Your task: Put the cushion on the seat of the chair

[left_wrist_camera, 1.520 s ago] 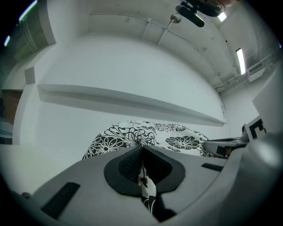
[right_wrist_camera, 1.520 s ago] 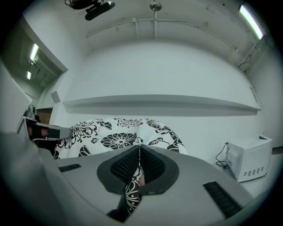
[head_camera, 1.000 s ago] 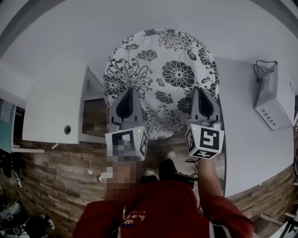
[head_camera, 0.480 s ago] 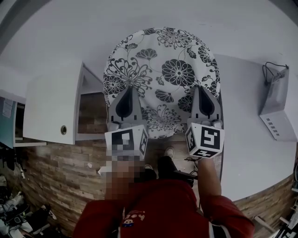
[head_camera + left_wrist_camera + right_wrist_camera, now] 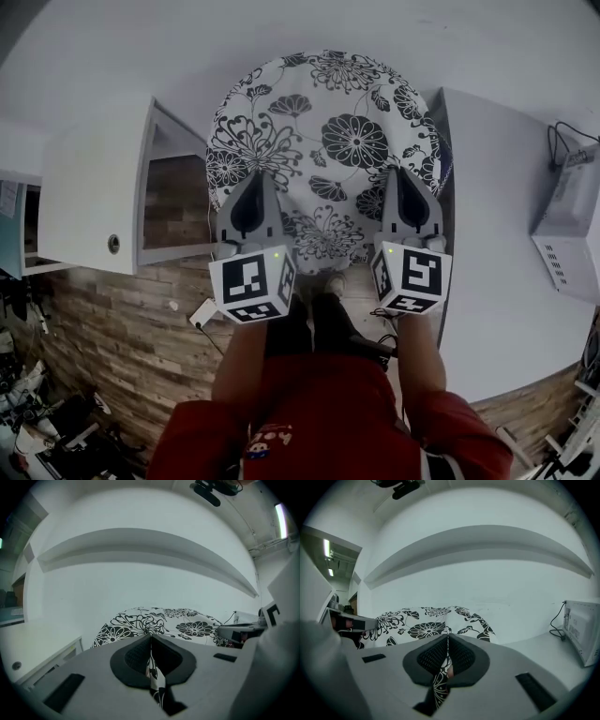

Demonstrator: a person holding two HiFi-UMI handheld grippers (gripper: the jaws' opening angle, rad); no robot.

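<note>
Far left of the head view: white cabinet (image 5: 89, 202), now further out toward the frame edge than a second ago, more of its open side on show.

Next across: left gripper (image 5: 257, 180), pressed tight on the near hem of the cushion (image 5: 323, 141), patterned cloth nipped between the pads. Grip unchanged.

Centre: cushion held out flat in the air ahead of the body, above the wooden floor (image 5: 122, 337). Same place relative to both tools as before.

Then right gripper (image 5: 403, 173), likewise clamped on the hem, with fabric squeezed between its pads.

Far right: microwave (image 5: 570, 234), slid toward the frame edge.

In both gripper views, less ceiling and more wall than 1.5 s ago.

Judged as a carry under way, body moving and load secure. No chair in any view, so seat placement cannot be confirmed.
</note>
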